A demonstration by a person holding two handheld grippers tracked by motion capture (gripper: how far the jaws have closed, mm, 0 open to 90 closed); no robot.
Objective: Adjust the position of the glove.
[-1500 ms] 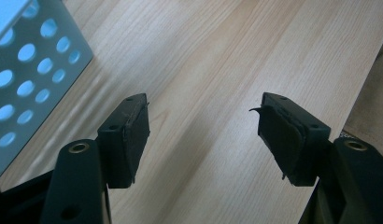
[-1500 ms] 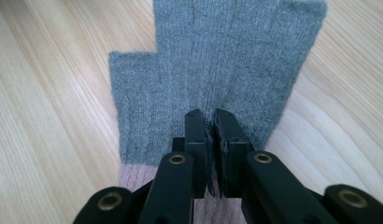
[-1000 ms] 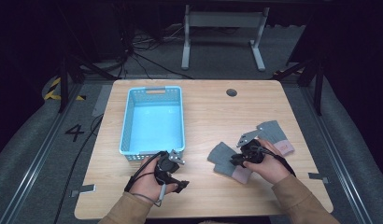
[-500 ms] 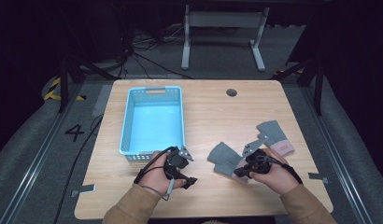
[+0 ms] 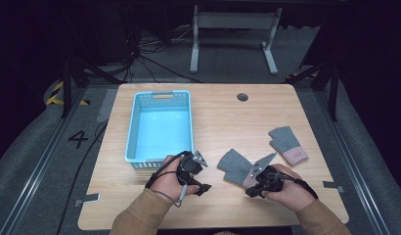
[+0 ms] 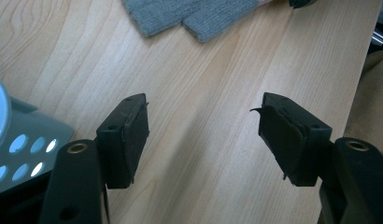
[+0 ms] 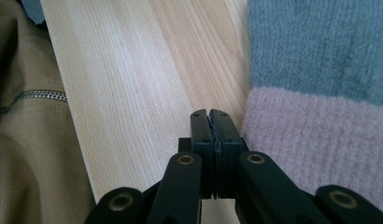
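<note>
The near glove [image 5: 235, 166] lies at the counter's [image 5: 223, 117] 5 o'clock, its pink cuff partly hidden by the right hand-held gripper [image 7: 211, 122], whose jaws press together beside it, holding nothing. The left hand-held gripper [image 6: 203, 135] gapes over bare wood, with the basket [image 5: 159, 125] cut off at its 8 o'clock.

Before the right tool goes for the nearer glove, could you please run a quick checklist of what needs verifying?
1. Right tool open for a grasp: not ok, jaws shut with nothing between them.
2. Right tool beside the near glove, at its pink cuff: ok.
3. Left tool open and free: ok.
4. Blue basket has room: ok, nothing in it.
5. Second glove lying apart on the table: ok.
</note>
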